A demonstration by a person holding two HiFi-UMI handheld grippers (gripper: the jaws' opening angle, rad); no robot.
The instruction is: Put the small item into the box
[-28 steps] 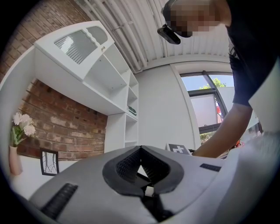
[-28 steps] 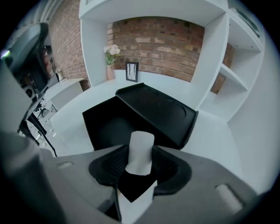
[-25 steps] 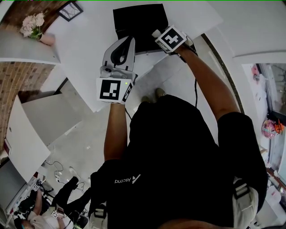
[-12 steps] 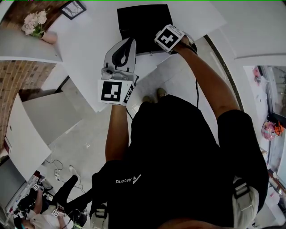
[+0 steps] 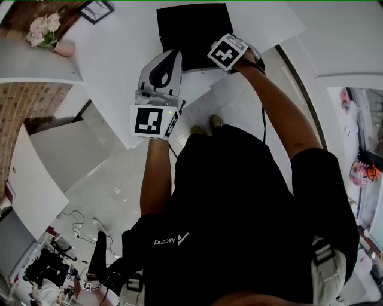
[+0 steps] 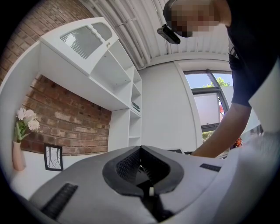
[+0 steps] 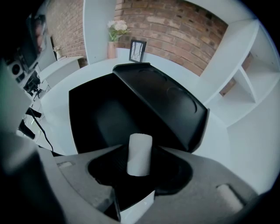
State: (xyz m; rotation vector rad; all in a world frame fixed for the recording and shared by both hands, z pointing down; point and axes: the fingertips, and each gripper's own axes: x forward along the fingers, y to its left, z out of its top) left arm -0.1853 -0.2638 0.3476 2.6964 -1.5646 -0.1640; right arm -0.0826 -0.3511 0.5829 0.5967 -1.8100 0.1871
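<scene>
A small white cylinder stands upright between the jaws of my right gripper. The jaws are opening while their pads still flank it on both sides. Right under it lies the black box, its lid swung back and its inside dark. In the head view the right gripper hangs over the near right corner of the box, which rests on a white table. My left gripper is held left of the box with its jaws shut and nothing in them.
A vase of pale flowers and a small framed picture stand at the table's far left. White shelving lines a brick wall. A cable trails along the right arm. The person's body fills the lower head view.
The right gripper has hardly shifted over the box's near edge. The left gripper stays where it was. People on the floor at the lower left have moved.
</scene>
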